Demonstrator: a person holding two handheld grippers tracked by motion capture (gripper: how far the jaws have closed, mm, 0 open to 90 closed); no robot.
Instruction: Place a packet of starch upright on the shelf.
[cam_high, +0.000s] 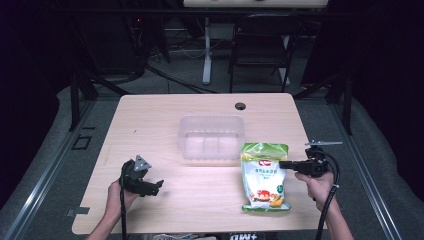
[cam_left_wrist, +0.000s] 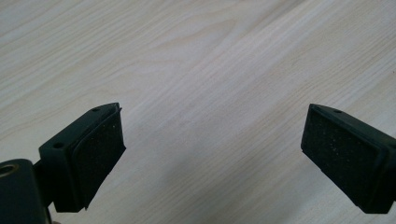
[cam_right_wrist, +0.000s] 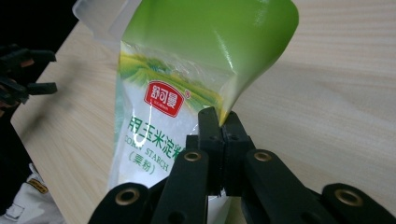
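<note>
i have the right gripper (cam_right_wrist: 223, 122) pinched on the edge of the starch bag (cam_right_wrist: 154, 135), near its green top, jaws closed tight with the film between them. in the high view the bag (cam_high: 264, 175) lies flat on the table (cam_high: 150, 120), just in front of the clear plastic tub (cam_high: 212, 136) and toward my right side, its top edge close to the tub's near wall. the right gripper (cam_high: 286, 164) comes at it from the side.

i'd judge this is the pick-up step: the grip is made, the lift is not. in the right gripper view the green corner already curls up from the wood. the likely goal is the tub, so the next move calls for raising the bag clear of the table, carrying it forward over the near wall and lowering it in. a pinch on thin film with a heavy powder fill below means the bag will sag and swing, so i'd lift slowly and keep the grip firm.

the left gripper (cam_left_wrist: 212, 140) is wide apart and holds nothing, hovering over bare wood; in the high view it (cam_high: 156, 186) sits well apart from the bag, on my left.

the bag is glossy film, green on top, clear below with white powder, a red logo and soft, pillowy bulges. the tub is frosted, rounded at the corners, ribbed inside. the table is pale wood grain, matte. the pads (cam_left_wrist: 100, 149) are black, rough and rectangular.
</note>
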